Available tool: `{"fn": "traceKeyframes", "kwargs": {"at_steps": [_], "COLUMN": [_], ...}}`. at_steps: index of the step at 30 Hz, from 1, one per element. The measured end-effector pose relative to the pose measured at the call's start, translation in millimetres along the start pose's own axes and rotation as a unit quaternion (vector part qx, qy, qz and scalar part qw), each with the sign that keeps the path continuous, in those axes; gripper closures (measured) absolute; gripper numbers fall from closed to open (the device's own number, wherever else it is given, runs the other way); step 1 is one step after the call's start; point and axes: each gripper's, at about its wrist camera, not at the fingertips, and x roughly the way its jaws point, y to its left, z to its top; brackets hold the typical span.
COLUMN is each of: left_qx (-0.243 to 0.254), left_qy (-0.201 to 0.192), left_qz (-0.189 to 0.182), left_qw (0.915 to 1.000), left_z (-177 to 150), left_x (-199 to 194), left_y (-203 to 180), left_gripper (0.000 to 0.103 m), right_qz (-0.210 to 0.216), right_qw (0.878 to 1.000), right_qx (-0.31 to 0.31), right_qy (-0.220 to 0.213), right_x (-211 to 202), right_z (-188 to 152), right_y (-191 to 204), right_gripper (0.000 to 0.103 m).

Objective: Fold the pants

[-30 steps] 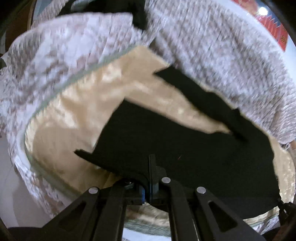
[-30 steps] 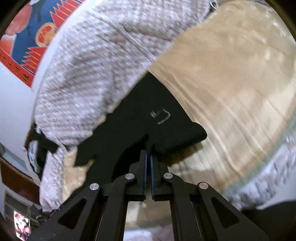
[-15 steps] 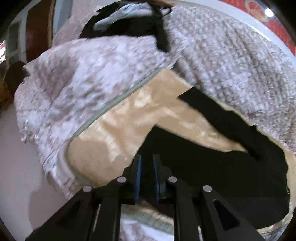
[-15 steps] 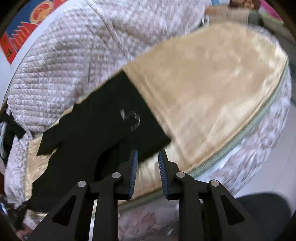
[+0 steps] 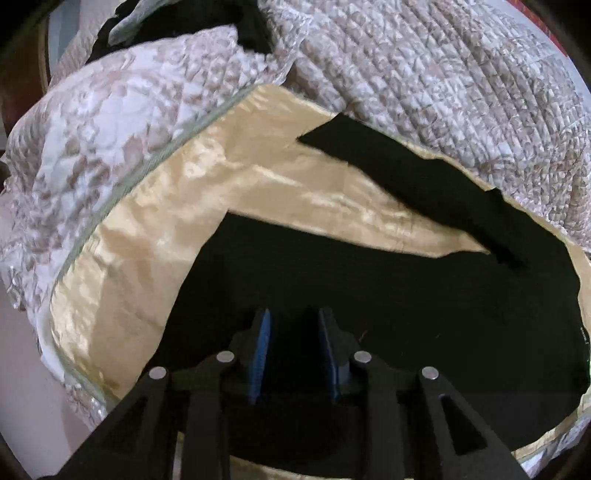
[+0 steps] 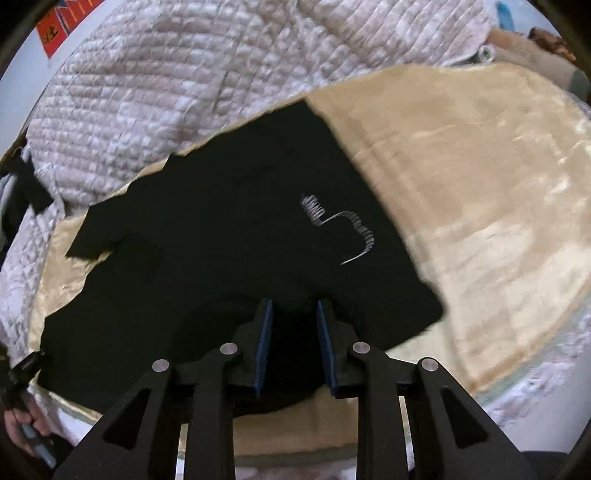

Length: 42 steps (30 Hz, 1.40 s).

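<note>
Black pants lie spread flat on a cream satin sheet. One leg angles up and away from the other in the left wrist view. In the right wrist view the pants show a white logo near the waist end. My left gripper is open and empty, hovering over the near leg. My right gripper is open and empty, just above the pants' near edge.
A quilted white-and-beige bedspread is bunched behind the sheet and also shows in the right wrist view. Dark clothing lies on top of it at the back. The bed's edge drops off at right.
Both grippers were shut on the pants a second ago. They have opened, let the cloth go and pulled back. The pants now lie flat on the sheet.
</note>
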Motion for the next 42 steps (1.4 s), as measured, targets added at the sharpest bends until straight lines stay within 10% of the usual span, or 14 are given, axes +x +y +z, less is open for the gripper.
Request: {"fn": "traceKeyframes", "kwargs": {"at_steps": [4,7,14,31,42], "left_qx": [0.03,0.055,0.094,0.018,0.013], "left_qy": [-0.005,-0.008,-0.014,0.007,-0.015], "left_qz": [-0.008,-0.013,-0.018,0.084,0.051], "left_qw": [0.9995,0.9984,0.9953,0.9963,0.9985], "left_z": [15,29,41,47,39], "left_x": [3,8,24,53,37], "left_y": [-28,-51,-77,-29,-36], "left_gripper": [0.074,0.074,0.065,0.061,0.056], "right_qz": [0.011,0.032,0.032,-0.016,-0.021], "right_qw": [0.998,0.994,0.989,0.996,0.997], "right_qx": [-0.058,-0.099,-0.145,-0.084,-0.068], "right_qy": [-0.035,-0.011,0.023,0.011,0.021], "right_x": [-12,11,51,64,69], "right_z": [20,36,49,55,54], "right_y": [25,50,79,49,42], "right_gripper": [0.077,0.056,0.055,0.055,0.055]}}
